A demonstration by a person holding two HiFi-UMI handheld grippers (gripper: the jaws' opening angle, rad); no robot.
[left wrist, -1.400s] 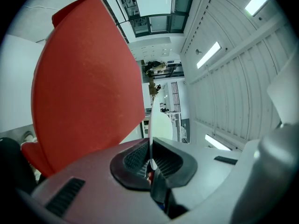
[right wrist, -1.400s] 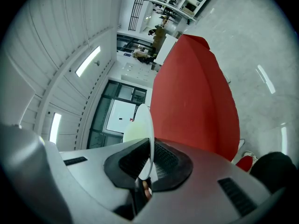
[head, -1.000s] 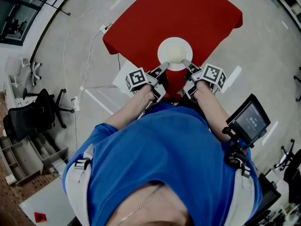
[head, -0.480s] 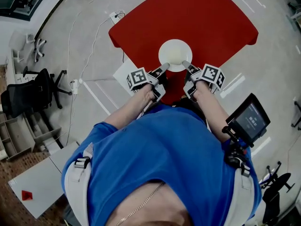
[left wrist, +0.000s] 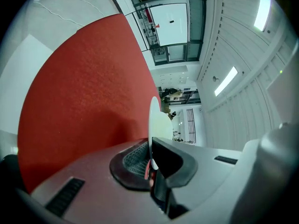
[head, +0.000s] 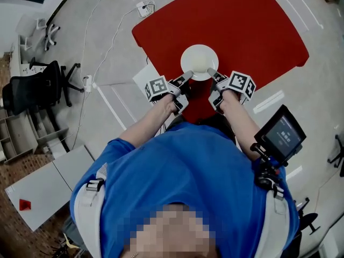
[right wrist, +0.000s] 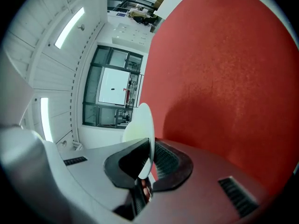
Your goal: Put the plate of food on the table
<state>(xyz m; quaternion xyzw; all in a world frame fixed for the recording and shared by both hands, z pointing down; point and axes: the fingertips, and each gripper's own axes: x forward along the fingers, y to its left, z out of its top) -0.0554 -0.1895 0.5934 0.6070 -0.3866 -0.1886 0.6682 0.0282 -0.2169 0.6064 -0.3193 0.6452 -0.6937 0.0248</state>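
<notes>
A white round plate (head: 199, 62) with pale food on it hangs above the near part of the red-clothed table (head: 242, 26). My left gripper (head: 187, 76) is shut on the plate's near-left rim. My right gripper (head: 210, 72) is shut on its near-right rim. In the left gripper view the plate (left wrist: 153, 120) shows edge-on, its rim clamped between the dark pads (left wrist: 135, 158). The right gripper view shows the same: the plate (right wrist: 143, 127) edge-on, pinched between the pads (right wrist: 164, 160). In both views the red cloth (left wrist: 88, 92) fills the space beneath.
A grey floor surrounds the table. A white power strip with cables (head: 143, 7) lies on the floor at the table's far left corner. Office chairs (head: 33, 93) and shelving stand at the left. A screen on a mount (head: 279, 135) sits at my right hip.
The table has slid right and nearer in the head view, so the plate now hangs further in over the red cloth. Both grippers keep their hold on the rim.
</notes>
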